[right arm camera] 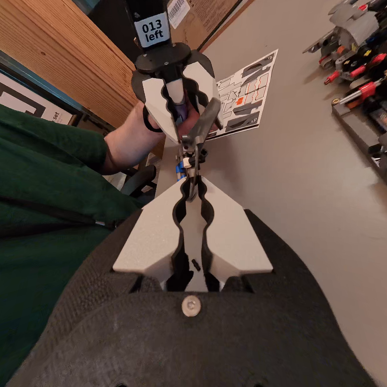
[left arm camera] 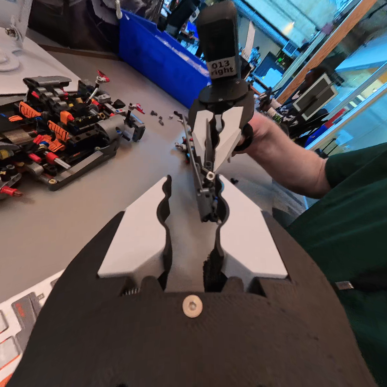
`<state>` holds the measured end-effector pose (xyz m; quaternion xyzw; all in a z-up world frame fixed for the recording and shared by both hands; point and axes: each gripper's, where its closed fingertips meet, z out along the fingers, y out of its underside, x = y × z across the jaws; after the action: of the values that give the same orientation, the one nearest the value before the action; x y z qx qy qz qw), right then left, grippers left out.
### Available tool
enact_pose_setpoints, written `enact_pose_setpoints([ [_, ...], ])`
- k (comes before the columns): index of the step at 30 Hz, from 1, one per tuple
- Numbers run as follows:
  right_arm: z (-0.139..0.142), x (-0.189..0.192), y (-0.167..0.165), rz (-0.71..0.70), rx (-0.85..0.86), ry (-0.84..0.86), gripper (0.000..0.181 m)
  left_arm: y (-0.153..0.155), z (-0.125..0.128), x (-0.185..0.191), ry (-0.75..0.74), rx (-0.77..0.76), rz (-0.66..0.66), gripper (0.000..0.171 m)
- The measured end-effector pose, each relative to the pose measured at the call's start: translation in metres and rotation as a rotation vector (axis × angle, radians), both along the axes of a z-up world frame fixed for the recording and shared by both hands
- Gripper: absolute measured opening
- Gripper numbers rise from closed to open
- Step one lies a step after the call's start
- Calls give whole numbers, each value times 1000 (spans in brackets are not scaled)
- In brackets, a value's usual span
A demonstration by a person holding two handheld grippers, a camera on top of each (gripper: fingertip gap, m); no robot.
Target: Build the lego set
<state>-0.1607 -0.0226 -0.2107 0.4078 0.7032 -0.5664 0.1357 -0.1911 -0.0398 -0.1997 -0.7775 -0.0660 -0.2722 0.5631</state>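
Note:
A long thin grey Lego sub-assembly [left arm camera: 204,199] with blue and black pins is held above the grey table between the two grippers. My right gripper [right arm camera: 192,181] is shut on one end of it; it also shows in the left wrist view [left arm camera: 210,165], pointing down at me. My left gripper [left arm camera: 193,179] is open, with the assembly's other end lying against its right finger. In the right wrist view the left gripper [right arm camera: 199,134] faces me, with the assembly's curved grey panel [right arm camera: 206,117] in front of one finger. The large partly built car model [left arm camera: 62,129] sits on the table to the left.
The car model also shows at the right wrist view's right edge [right arm camera: 360,52]. A sticker sheet [right arm camera: 247,94] lies on the table. Small loose pieces [left arm camera: 161,119] lie beyond the model. A blue bin [left arm camera: 159,56] stands at the back. A person in a green sleeve [left arm camera: 345,209] holds the grippers. The grippers' ends are close to 5 cm from one another.

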Motion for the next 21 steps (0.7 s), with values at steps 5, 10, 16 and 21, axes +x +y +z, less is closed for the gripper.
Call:
enact_pose_setpoints([
  [5,-17,3,-9,-19,45,-51,5,-5,-15,-3,60,-55,20,36],
  [10,-30,4,-17,-44,65,-92,4,-6,-30,-4,146,-140,25,26],
  [16,-36,-2,-21,-117,59,-97,4,-2,-33,-13,155,-165,27,21],
  [21,-40,-9,-10,-257,44,-93,4,-6,-25,-29,195,-163,95,28],
])
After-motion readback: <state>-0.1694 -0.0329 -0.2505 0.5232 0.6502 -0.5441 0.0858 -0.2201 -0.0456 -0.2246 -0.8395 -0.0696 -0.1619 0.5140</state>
